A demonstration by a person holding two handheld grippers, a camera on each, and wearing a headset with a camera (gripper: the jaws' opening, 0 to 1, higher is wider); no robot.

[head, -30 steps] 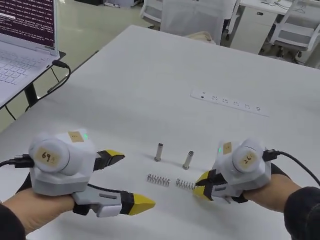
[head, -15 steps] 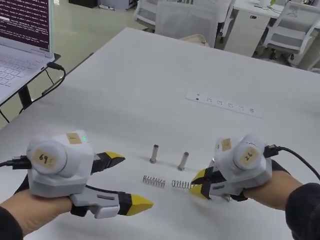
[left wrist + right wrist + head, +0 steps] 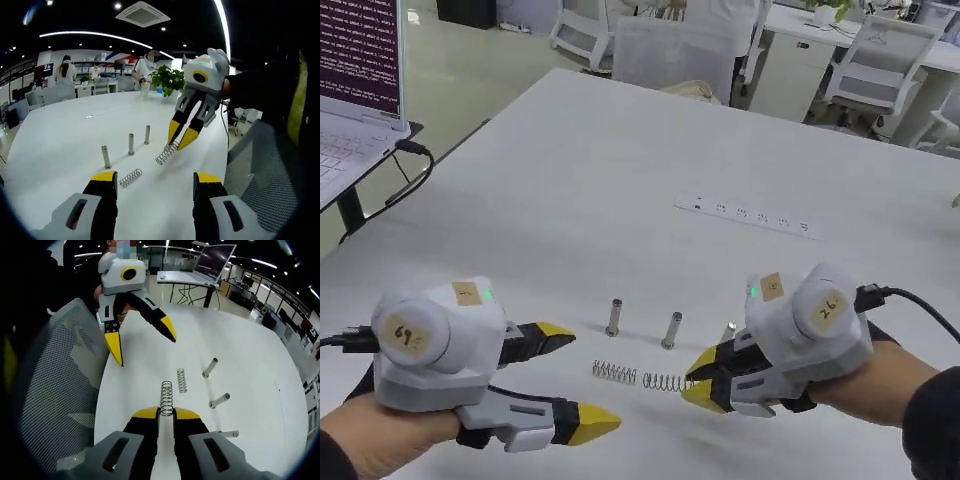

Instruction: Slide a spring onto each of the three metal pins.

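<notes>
Three short metal pins stand on the white table: pin (image 3: 614,317), pin (image 3: 672,329), and a third pin (image 3: 728,330) half hidden behind my right gripper (image 3: 700,375). That gripper is shut on the right end of a spring (image 3: 665,381), seen in the right gripper view as spring (image 3: 166,397) sticking out from the right gripper (image 3: 166,413). A second spring (image 3: 614,372) lies loose to its left, in front of the pins. My left gripper (image 3: 575,378) is open and holds nothing, low at the left. The left gripper (image 3: 156,178) faces the loose spring (image 3: 131,177) and the pins (image 3: 131,144).
A white power strip (image 3: 750,215) lies further back on the table. A laptop (image 3: 350,90) sits on a stand at the far left with a cable (image 3: 415,165) hanging. Office chairs (image 3: 670,50) stand beyond the far table edge.
The head camera has shifted, so everything sits lower and further left. My right gripper stays shut on the spring's end; the left stays open and in place.
</notes>
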